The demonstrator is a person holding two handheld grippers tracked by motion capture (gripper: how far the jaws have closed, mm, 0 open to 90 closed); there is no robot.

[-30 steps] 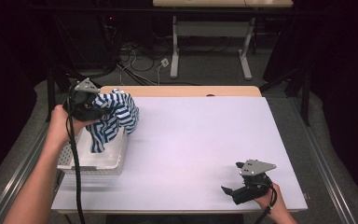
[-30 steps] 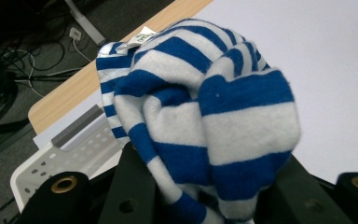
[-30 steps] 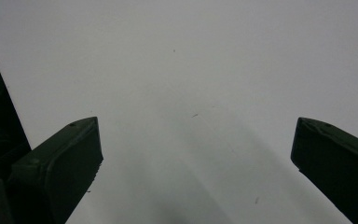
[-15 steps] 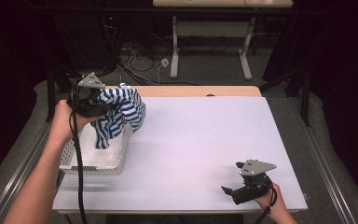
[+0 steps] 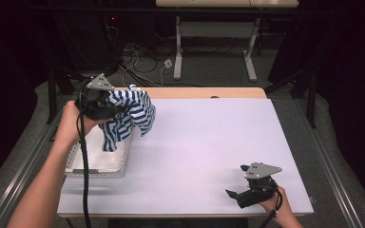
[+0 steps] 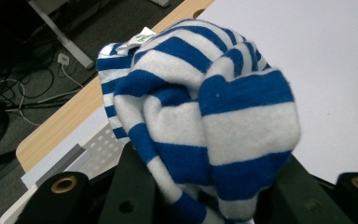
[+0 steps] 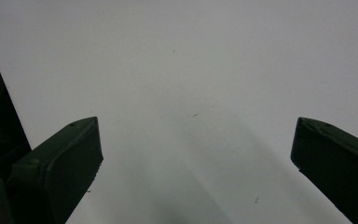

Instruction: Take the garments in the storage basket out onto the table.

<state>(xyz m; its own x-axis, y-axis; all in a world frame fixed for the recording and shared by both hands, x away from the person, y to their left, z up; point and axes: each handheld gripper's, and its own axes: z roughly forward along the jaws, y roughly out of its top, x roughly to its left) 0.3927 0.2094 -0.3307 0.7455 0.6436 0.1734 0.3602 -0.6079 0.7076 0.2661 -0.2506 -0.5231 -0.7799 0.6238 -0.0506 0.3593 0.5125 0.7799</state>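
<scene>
Blue-and-white striped knit cloth [image 5: 129, 115] bunched and clamped between the fingers of the left gripper [image 5: 105, 110], lifted above the white perforated plastic basket [image 5: 100, 159], lower folds hanging to the basket's far right rim. Basket at the left edge of the white-topped desk [image 5: 204, 142]. Right gripper [image 5: 247, 194] low on the desk, well apart from the basket toward the near right corner, fingers [image 7: 65, 158] spread wide with bare desk surface between them.

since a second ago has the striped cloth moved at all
Yes. The left gripper has lifted the striped cloth higher above the white basket and slightly toward the table's far edge; the basket stayed put.
</scene>
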